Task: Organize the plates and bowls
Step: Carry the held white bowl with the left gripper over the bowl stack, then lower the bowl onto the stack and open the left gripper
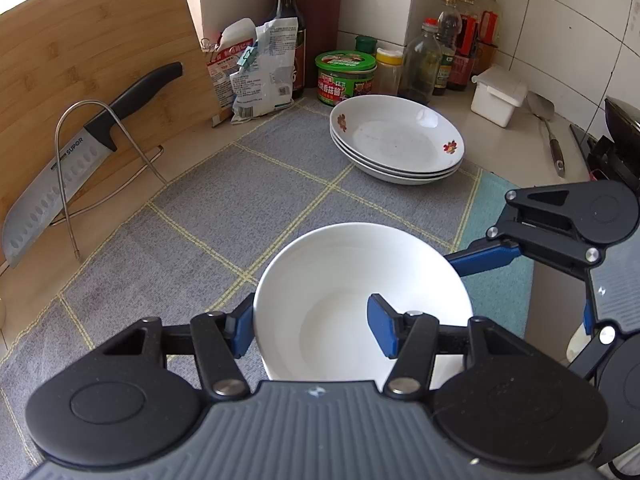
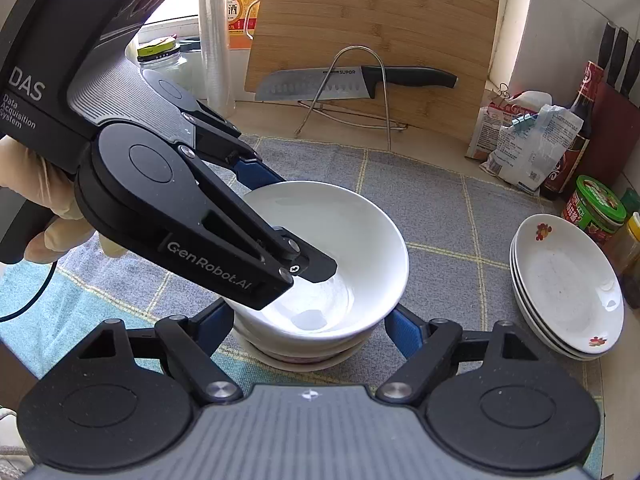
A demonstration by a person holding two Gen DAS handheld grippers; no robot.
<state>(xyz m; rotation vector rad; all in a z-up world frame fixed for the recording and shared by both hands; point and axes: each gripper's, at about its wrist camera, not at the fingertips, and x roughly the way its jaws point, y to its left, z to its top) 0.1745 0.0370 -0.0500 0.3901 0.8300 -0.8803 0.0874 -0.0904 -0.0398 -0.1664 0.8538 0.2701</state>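
Item: white bowl [image 1: 360, 300], on the grey checked cloth [image 1: 240, 200], near side of the plate stack [image 1: 396, 140].

Left gripper [image 1: 316, 326]: its jaws straddle the bowl's wall, one blue pad outside, one inside. We judge them clenched on the rim, though contact at the pads is not fully visible.

Right gripper [image 2: 308, 324]: jaws released, one finger either side of the bowl, apart from it.

Step in hand: we judge the bowl is being nested onto another bowl; the plates already sit stacked. The next move calls for letting the rim go cleanly and lifting the inner finger straight out, so the bowl stays level.

View notes: only our right wrist view shows the lower bowl [image 2: 304, 354] under the white bowl, plus the gloved hand [image 2: 36, 196] on the left unit. Only our left wrist view shows the condiment bottles [image 1: 452, 48] beyond the plate stack.
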